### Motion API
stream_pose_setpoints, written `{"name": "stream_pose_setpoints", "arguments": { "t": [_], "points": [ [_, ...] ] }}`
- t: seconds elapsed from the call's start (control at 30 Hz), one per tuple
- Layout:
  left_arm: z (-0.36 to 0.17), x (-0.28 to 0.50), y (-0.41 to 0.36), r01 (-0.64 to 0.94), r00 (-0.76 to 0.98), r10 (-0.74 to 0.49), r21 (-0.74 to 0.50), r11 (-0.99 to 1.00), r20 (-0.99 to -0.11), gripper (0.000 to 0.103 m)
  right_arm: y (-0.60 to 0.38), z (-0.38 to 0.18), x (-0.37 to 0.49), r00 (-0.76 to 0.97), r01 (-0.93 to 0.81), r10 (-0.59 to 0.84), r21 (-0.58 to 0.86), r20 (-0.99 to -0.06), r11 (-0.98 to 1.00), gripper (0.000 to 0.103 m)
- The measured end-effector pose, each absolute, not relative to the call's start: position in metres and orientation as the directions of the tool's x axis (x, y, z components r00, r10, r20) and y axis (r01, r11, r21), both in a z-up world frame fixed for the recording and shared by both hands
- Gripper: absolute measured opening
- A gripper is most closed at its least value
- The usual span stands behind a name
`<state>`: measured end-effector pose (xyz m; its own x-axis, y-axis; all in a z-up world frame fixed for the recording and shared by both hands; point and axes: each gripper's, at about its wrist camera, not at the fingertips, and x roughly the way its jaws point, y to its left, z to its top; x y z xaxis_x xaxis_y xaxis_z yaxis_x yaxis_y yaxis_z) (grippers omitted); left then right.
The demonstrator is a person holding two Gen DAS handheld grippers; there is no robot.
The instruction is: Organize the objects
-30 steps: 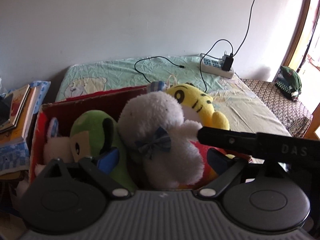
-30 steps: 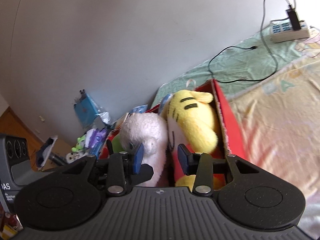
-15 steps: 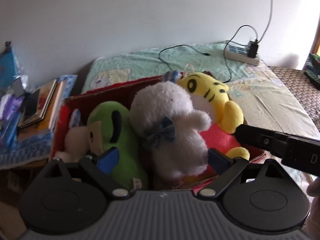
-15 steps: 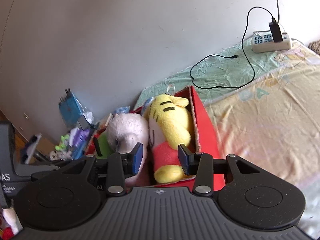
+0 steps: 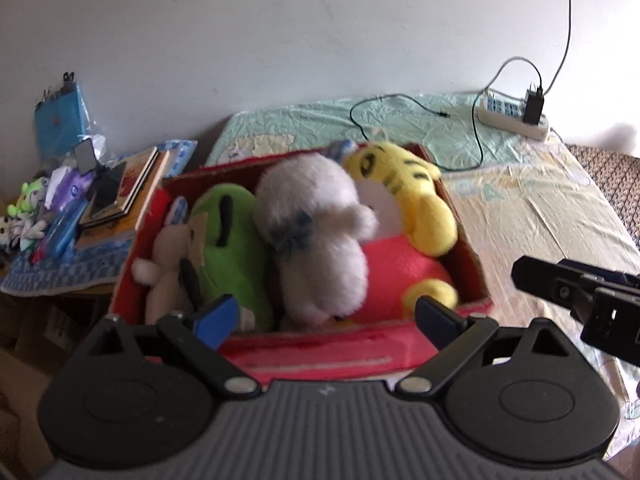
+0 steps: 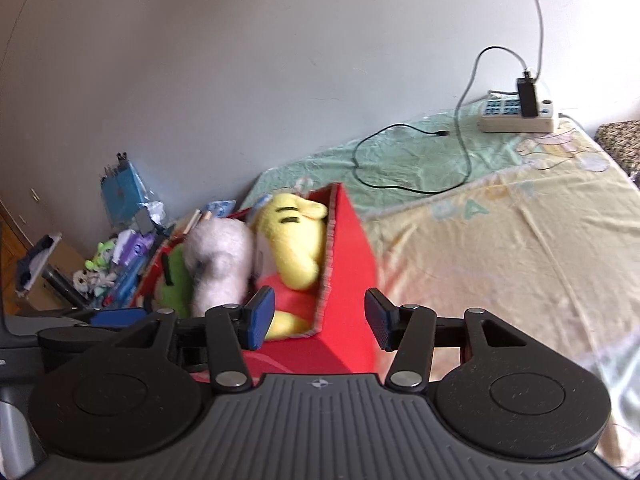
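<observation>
Red cardboard box (image 5: 468, 256) packed with plush toys sits on the bed's left end, straight ahead of both grippers. Left gripper (image 5: 326, 318) hangs spread wide before its near wall; right gripper (image 6: 318, 316), also spread and empty, straddles the right corner.

Bed (image 6: 520, 240) with pastel sheet, red box (image 6: 344, 264) of plush toys, white power strip (image 6: 516, 118), black cable (image 6: 404, 160)

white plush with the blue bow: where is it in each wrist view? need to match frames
Left wrist: white plush centre frame, in the red box, between the green plush and the yellow tiger plush.
Right wrist: left of centre, same neighbours; bow not visible.
Shared landmark: white power strip on the bed, upper right.
</observation>
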<state>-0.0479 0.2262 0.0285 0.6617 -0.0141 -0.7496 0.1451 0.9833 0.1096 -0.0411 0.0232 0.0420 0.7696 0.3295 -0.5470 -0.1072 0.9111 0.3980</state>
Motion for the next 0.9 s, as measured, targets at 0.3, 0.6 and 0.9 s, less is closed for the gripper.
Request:
{"name": "stream_pose_setpoints", "arguments": {
  "t": [0.3,0.6,0.9],
  "points": [
    [0.014,-0.066,0.173,0.162,0.586,-0.021,0.091,0.983,-0.81,0.1,-0.017,0.034,-0.063,0.772,0.019,0.155,0.266,-0.616,0.964,0.066],
    [-0.01,-0.079,0.12,0.202,0.53,0.0,0.127,0.971,-0.848,0.1,-0.065,0.016,-0.078,0.724,0.207,-0.011,0.201,-0.69,0.958,0.069],
    [-0.029,-0.087,0.091,0.218,0.503,0.028,0.158,0.963,-0.864,0.1,-0.084,-0.007,-0.083,0.646,0.269,-0.068,0.143,-0.76,0.952,0.069]
  ]
}}
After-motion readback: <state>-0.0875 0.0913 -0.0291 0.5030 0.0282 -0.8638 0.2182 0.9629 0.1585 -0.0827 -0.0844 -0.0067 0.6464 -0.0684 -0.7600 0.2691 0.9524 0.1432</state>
